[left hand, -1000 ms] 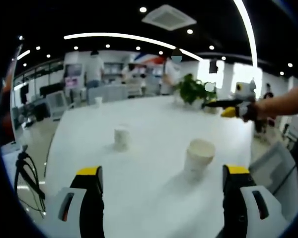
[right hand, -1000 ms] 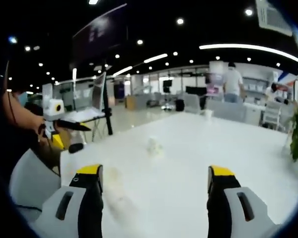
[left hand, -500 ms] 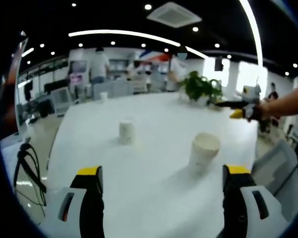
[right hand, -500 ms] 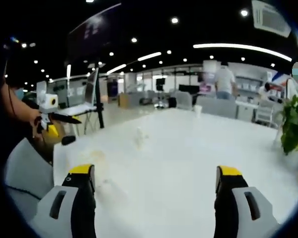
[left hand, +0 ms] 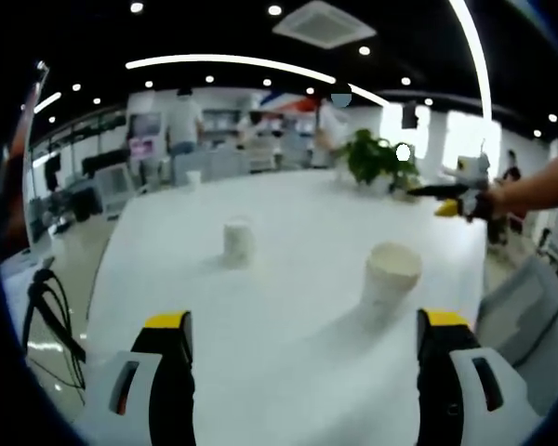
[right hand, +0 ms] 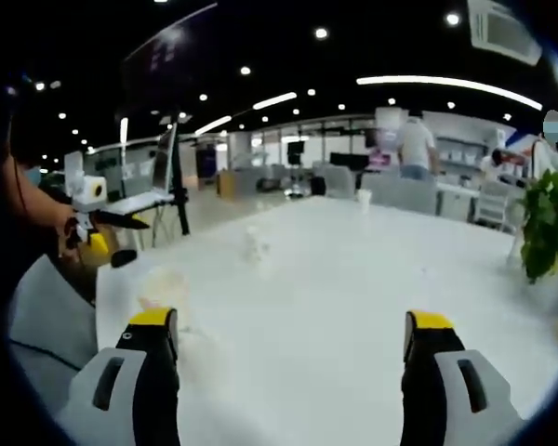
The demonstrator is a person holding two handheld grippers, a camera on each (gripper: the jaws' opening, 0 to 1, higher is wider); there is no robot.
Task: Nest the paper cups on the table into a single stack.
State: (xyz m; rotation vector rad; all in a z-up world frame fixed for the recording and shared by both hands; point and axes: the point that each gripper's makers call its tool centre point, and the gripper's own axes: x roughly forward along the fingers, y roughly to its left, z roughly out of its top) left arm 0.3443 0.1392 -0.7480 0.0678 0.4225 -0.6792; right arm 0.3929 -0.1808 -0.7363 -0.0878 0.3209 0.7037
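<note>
Between and beyond the left gripper's wide-apart fingers, two paper cups stand apart on the white table; right gripper fingers gape, empty.

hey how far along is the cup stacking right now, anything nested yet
Nothing looks nested yet. In the left gripper view, the near paper cup and the far paper cup stand apart on the white table, and a third small cup sits near its far edge. In hand: nothing; the left tongs and the right tongs are both open and empty. All the picking up and stacking is still left.
</note>
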